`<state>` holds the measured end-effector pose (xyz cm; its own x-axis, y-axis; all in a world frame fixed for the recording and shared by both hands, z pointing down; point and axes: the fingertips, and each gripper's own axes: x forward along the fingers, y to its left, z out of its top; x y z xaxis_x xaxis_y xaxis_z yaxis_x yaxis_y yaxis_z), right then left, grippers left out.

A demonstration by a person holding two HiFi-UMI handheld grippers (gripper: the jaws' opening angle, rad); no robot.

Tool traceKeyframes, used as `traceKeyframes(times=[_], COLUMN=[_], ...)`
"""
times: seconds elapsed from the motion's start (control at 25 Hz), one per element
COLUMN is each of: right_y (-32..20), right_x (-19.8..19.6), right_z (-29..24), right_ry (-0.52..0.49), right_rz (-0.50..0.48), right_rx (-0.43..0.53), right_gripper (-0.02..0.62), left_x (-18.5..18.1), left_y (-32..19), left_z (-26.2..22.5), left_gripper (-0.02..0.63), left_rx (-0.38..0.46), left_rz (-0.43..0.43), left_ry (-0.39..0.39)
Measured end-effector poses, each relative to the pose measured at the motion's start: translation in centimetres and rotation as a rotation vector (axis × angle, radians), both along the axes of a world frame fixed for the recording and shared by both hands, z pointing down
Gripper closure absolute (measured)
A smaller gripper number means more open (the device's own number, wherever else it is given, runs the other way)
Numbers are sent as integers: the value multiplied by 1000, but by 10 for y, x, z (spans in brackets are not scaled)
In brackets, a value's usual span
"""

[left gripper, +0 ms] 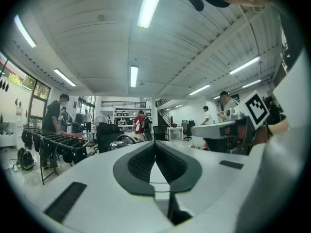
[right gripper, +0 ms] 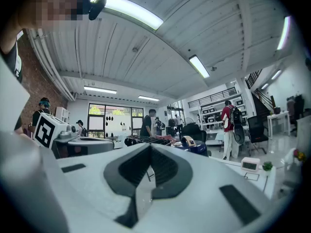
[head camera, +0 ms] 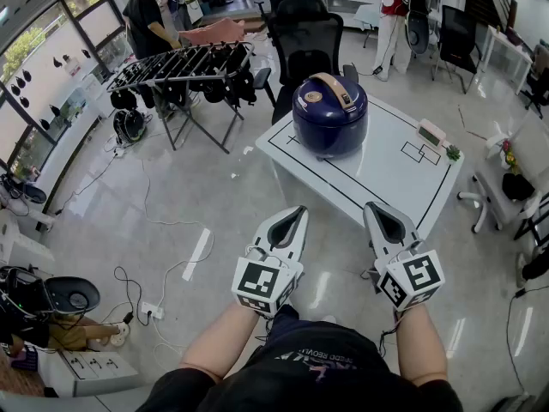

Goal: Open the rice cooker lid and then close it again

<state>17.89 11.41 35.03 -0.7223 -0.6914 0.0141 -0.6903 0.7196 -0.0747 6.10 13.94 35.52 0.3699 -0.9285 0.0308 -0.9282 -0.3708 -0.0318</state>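
A dark blue rice cooker (head camera: 330, 114) with a tan handle stands on the white table (head camera: 386, 174), its lid down. It also shows small in the right gripper view (right gripper: 194, 147) and as a sliver in the left gripper view (left gripper: 119, 143). My left gripper (head camera: 298, 212) and right gripper (head camera: 375, 207) are held side by side over the floor, short of the table's near edge and well apart from the cooker. Both are shut with nothing between the jaws.
A small white timer (head camera: 431, 133) and a tiny green plant (head camera: 453, 153) sit at the table's far right. Black office chairs (head camera: 304, 37) stand behind the table. A clothes rack (head camera: 180, 67) is to the left. Cables (head camera: 141, 290) lie on the floor. People stand in the background.
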Motion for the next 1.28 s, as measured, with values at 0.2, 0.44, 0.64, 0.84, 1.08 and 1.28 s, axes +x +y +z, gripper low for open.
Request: traceKeyframes(times=[0.2, 0.44, 0.64, 0.84, 1.08, 1.28], right_y=[-4, -9, -11, -19, -41, -65], right_x=[-1, -1, -6, -14, -21, -31], right_z=[1, 2, 2, -6, -14, -17], right_ry=[0, -5, -32, -90, -110, -132], right_rz=[4, 6, 7, -3, 52, 89], right_rx=[-6, -9, -13, -7, 17, 1], right_gripper=[595, 595, 594, 517, 324, 324], left_x=[-3, -3, -12, -19, -39, -61], left_y=[-5, -9, -13, -22, -40, -61], left_z=[0, 3, 5, 5, 0, -3], left_gripper=[601, 601, 598, 473, 249, 249], left_rx=[-4, -10, -15, -22, -1, -2], left_rz=[-1, 0, -8, 15, 8, 29], left_ry=[3, 4, 15, 20, -32, -38])
